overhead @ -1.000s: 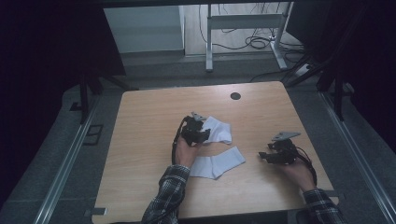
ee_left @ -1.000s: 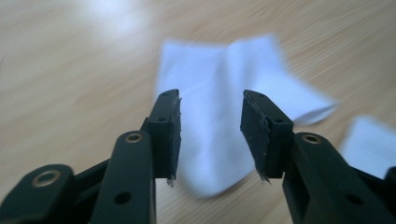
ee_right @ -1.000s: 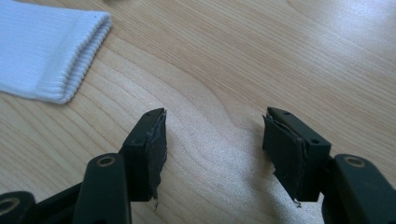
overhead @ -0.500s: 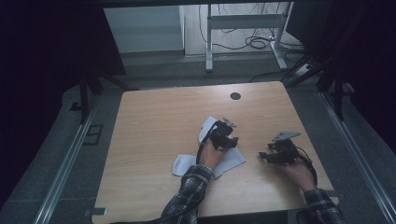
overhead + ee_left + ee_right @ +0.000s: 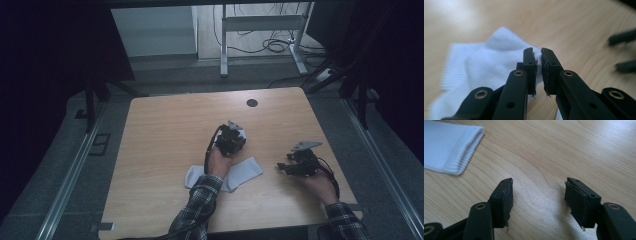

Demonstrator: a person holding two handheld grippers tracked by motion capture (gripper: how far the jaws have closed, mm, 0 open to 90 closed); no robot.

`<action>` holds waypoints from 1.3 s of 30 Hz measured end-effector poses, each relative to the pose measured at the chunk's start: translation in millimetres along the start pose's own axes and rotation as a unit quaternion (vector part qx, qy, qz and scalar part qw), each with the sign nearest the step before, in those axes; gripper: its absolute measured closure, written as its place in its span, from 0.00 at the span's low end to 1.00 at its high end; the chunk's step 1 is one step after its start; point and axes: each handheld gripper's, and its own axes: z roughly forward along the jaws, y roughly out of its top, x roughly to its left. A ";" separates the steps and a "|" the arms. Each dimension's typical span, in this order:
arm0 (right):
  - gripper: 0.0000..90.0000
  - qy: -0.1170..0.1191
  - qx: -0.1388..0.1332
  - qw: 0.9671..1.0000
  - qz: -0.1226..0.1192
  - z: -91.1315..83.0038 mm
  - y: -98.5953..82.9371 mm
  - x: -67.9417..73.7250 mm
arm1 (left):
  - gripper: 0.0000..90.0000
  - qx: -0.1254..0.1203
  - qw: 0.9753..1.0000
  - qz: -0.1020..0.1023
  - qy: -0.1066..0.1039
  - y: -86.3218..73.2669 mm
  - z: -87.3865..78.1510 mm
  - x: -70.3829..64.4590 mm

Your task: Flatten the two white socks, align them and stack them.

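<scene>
Two white socks are on the wooden table (image 5: 160, 135). In the high view my left gripper (image 5: 235, 141) sits near the table's middle, shut on the edge of one sock (image 5: 243, 134), which is bunched under it. The left gripper view shows the jaws (image 5: 538, 53) pinching a fold of that sock (image 5: 486, 62). The second sock (image 5: 246, 169) lies flat nearer the person, partly under the left forearm. My right gripper (image 5: 281, 168) rests low at the right, open and holding nothing, with its jaws (image 5: 539, 185) over bare wood. The second sock's ribbed cuff (image 5: 451, 147) lies beyond them.
A dark round hole (image 5: 252, 103) sits near the table's far edge. Plaid sleeves (image 5: 197, 210) come in from the near edge. The right gripper's jaws (image 5: 624, 50) appear blurred at the right of the left gripper view. Floor rails and cables surround the table.
My left gripper has carried its sock to the right, from left of centre to the table's middle, and the sock is now bunched under it. The right gripper has stayed put.
</scene>
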 end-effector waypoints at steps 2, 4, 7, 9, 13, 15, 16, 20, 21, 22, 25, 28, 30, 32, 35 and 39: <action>0.43 -0.001 0.000 1.000 0.001 0.0 -0.1 0.3 | 0.91 -0.023 1.000 -0.012 0.001 6.0 -16.1 6.2; 0.43 -0.003 0.001 1.000 -0.002 -0.1 0.0 0.2 | 0.91 -0.042 0.999 -0.025 0.005 9.0 -31.2 14.5; 0.43 -0.003 0.001 1.000 -0.001 0.0 0.2 0.4 | 0.91 -0.051 0.997 -0.044 0.025 6.4 -48.2 32.3; 0.43 -0.003 0.000 1.000 -0.002 0.1 0.1 0.2 | 0.90 -0.046 0.997 -0.059 0.034 0.6 -51.5 42.8; 0.43 -0.003 0.000 1.000 -0.001 0.3 0.2 0.4 | 0.90 -0.022 0.995 -0.079 0.057 -20.1 -47.0 61.4; 0.43 -0.003 -0.001 1.000 0.000 0.4 0.0 0.5 | 0.90 -0.008 0.994 -0.085 0.069 -30.9 -41.6 67.5; 0.43 -0.003 -0.002 1.000 0.000 0.4 0.0 0.6 | 0.90 0.001 0.994 -0.085 0.075 -35.7 -39.1 70.7; 0.43 -0.003 -0.002 1.000 0.001 0.4 -0.2 0.7 | 0.89 0.028 0.991 -0.091 0.090 -49.5 -31.4 78.4; 0.43 -0.004 -0.002 1.000 0.001 0.5 -0.2 0.7 | 0.89 0.034 0.991 -0.091 0.093 -51.9 -30.0 79.2; 0.43 -0.004 -0.002 1.000 0.001 0.5 -0.1 0.7 | 0.88 0.039 0.991 -0.088 0.097 -53.9 -29.1 79.8; 0.43 -0.004 -0.002 1.000 0.001 0.7 0.0 0.7 | 0.83 0.052 0.990 -0.086 0.102 -56.4 -27.8 80.4; 0.43 -0.004 -0.002 1.000 0.001 0.6 0.0 0.8 | 0.69 0.049 0.988 -0.079 0.124 -52.1 -32.7 80.1; 0.43 -0.005 -0.002 1.000 0.001 0.7 0.0 0.9 | 0.65 0.033 0.989 -0.069 0.126 -45.5 -38.9 77.5; 0.43 -0.004 -0.003 1.000 0.001 0.8 0.1 0.8 | 0.63 0.019 0.991 -0.057 0.120 -36.5 -43.2 71.6; 0.43 -0.004 -0.003 1.000 0.001 1.0 0.2 0.7 | 0.65 -0.006 0.995 -0.055 0.082 -23.8 -45.1 62.7; 0.42 -0.005 -0.003 1.000 0.000 0.9 0.0 0.9 | 0.67 -0.002 0.998 -0.045 0.036 -16.2 -32.8 51.3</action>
